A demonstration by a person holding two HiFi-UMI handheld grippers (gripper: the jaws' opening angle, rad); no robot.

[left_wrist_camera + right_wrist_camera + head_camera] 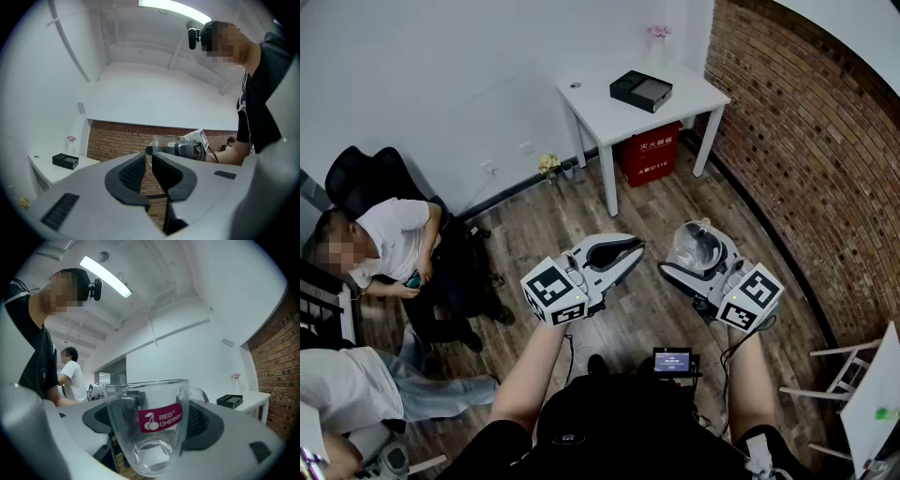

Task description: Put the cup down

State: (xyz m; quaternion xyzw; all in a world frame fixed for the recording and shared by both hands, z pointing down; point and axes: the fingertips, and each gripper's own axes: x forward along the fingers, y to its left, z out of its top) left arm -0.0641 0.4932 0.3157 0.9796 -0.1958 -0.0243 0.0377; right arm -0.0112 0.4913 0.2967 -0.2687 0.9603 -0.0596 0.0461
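A clear glass cup (149, 427) with a handle and a red label sits upright between the wide-set jaws of my right gripper (151, 416), which is shut on it. In the head view the cup (695, 246) hangs in the air over the wooden floor, held by the right gripper (692, 255). My left gripper (623, 254) is level with it to the left, shut and empty. In the left gripper view its jaws (149, 164) meet tip to tip, and the cup (164, 141) shows beyond them in the right gripper (187, 149).
A white table (605, 112) stands against the far wall, carrying a black box (640, 90) and a small vase; a red box (650, 152) sits beneath it. A brick wall (806, 141) runs along the right. A seated person (384, 246) is at the left, a white chair (844, 375) at the right.
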